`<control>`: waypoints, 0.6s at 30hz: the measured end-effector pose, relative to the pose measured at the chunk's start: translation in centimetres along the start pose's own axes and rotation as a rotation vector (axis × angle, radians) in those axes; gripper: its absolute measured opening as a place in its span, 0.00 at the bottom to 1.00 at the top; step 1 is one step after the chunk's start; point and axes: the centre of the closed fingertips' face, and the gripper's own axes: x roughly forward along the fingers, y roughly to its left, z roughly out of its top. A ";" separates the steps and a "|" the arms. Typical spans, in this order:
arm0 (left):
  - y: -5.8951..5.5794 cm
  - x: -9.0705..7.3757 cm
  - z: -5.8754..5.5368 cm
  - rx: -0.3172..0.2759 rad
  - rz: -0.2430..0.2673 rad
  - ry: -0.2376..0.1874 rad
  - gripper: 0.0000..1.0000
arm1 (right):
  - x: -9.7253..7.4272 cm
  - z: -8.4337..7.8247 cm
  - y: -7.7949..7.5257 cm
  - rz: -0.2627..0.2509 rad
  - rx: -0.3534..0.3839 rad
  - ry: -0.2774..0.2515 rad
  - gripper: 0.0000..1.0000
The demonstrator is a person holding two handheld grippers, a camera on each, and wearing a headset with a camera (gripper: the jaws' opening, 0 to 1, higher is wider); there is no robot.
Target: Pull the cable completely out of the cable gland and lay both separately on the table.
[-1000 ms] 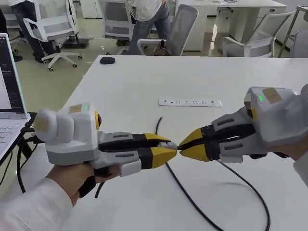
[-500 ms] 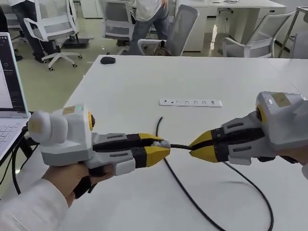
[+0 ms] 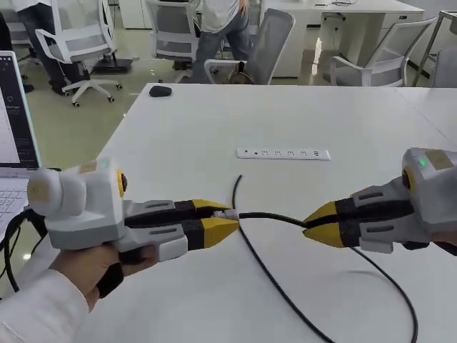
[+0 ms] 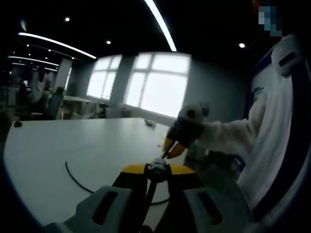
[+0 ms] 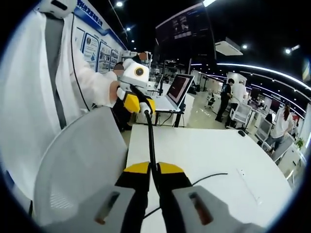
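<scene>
Well, the gap had opened. A second earlier the two yellow tips sat nearly nose to nose; by this moment they stood well apart, with a bare stretch of black cable (image 3: 271,216) drawn taut between them. I took that to mean the cable was sliding through the cable gland (image 3: 226,212), though it had not come free: the black line still ran into the little white fitting.

In the head view the left gripper (image 3: 230,220) sat at about 8 o'clock, pinched closed on the gland. The right gripper (image 3: 308,227), at about 4 o'clock, was clamped narrow on the cable.

The gland looked small, pale and rounded, held above the table (image 3: 214,121). The cable was thin, black and limp; its slack lay curved on the table toward 6 o'clock, and one end pointed to 12 o'clock, short of the power strip (image 3: 283,153).
</scene>
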 end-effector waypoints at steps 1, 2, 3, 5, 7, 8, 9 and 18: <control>0.1 -0.1 0.1 0.000 0.004 -0.001 0.16 | -0.2 -0.3 -0.1 -0.005 0.006 0.003 0.04; 0.2 -0.3 0.1 0.001 0.006 -0.001 0.16 | -0.3 -0.4 -0.1 -0.008 0.010 0.005 0.04; 0.3 -0.4 0.2 0.001 0.009 -0.002 0.16 | -0.4 -0.6 -0.2 -0.013 0.014 0.008 0.04; 0.6 -0.5 0.3 0.002 0.015 -0.003 0.16 | -0.7 -0.9 -0.4 -0.022 0.025 0.008 0.04; 0.7 -0.6 0.4 0.003 0.018 -0.006 0.16 | -0.9 -1.0 -0.5 -0.027 0.037 0.004 0.04; 0.7 -0.6 0.4 0.004 0.017 -0.005 0.16 | -0.8 -0.9 -0.4 -0.026 0.040 0.001 0.04; 0.7 -0.5 0.4 0.007 0.017 -0.004 0.16 | -0.7 -0.9 -0.4 -0.024 0.040 0.004 0.04; 0.5 -0.2 0.6 0.022 0.010 0.000 0.16 | -0.5 -1.5 -0.7 -0.029 0.056 0.022 0.05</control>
